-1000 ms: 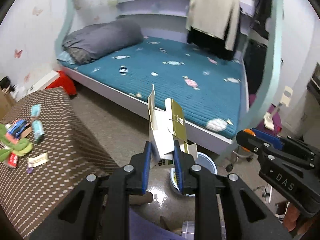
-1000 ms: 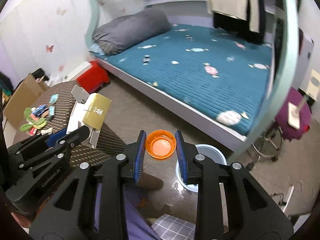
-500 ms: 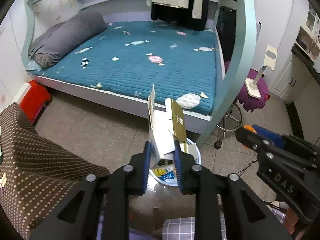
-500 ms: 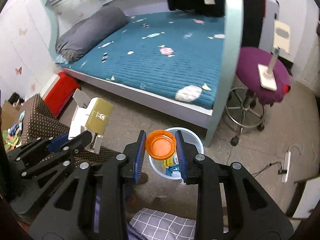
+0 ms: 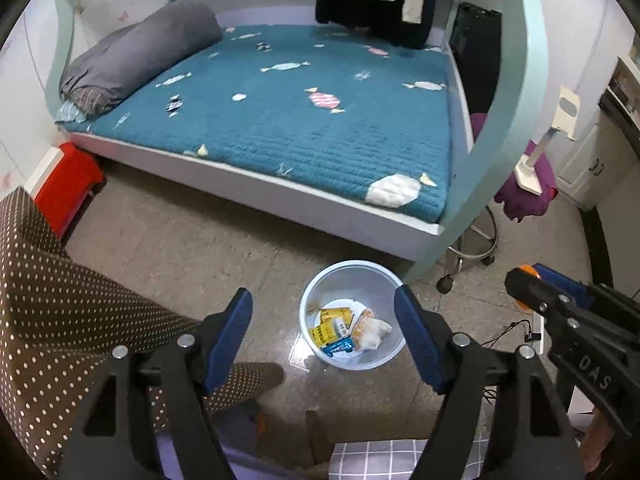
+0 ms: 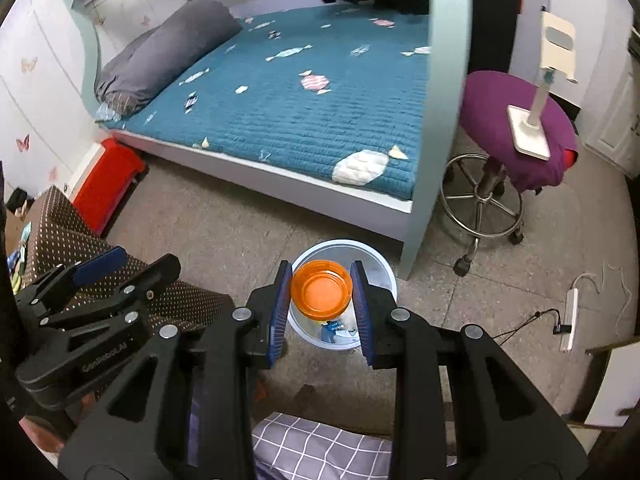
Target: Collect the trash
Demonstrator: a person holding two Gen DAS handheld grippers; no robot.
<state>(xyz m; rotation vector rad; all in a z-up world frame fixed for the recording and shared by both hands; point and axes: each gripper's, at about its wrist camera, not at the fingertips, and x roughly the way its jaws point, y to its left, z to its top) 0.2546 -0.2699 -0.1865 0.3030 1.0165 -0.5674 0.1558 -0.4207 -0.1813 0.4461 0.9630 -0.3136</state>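
Above the trash bin (image 5: 352, 316) at lower centre, the left claw (image 5: 323, 338) was opening, empty; the right claw (image 6: 322, 306) clamped an orange cup (image 6: 321, 289), undropped.

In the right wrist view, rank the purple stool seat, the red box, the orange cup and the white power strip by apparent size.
1. purple stool seat
2. red box
3. orange cup, held close to the camera in the right claw, so its rank against the red box is unsure
4. white power strip
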